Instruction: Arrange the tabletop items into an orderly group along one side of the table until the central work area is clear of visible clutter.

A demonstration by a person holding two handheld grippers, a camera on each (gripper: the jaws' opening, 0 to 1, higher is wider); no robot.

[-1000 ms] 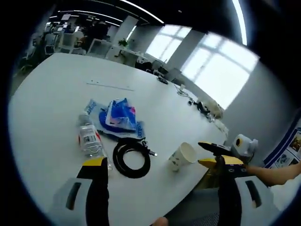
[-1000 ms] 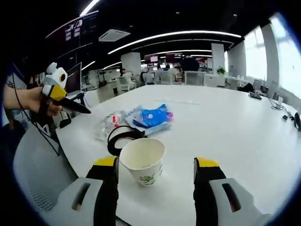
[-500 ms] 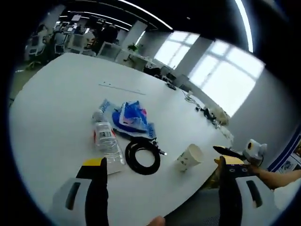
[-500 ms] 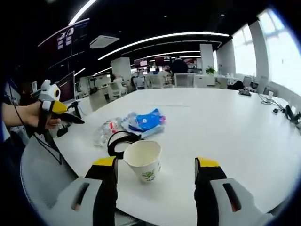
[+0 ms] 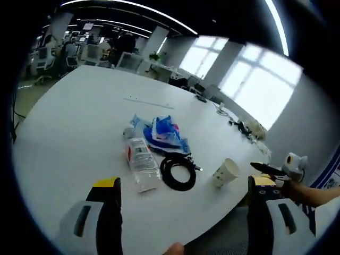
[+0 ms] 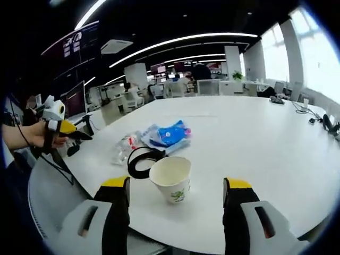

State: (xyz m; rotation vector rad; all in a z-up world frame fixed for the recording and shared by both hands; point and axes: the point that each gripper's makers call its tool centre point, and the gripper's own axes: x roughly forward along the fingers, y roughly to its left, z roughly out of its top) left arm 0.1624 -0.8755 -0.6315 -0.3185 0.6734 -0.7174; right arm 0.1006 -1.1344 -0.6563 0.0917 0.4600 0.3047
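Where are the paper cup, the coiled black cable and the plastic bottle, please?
paper cup [image 6: 171, 179]: right gripper view, on its outer wall.
coiled black cable [image 5: 178, 172]: left gripper view, on the coil's ring.
plastic bottle [image 5: 142, 165]: left gripper view, on its clear body.

No readable text on the table items.

The plastic bottle [image 5: 141, 165] carries a red-and-white label, the paper cup [image 6: 172, 179] a small green print, and the blue packet [image 6: 170, 133] white markings, all too small and blurred to read.
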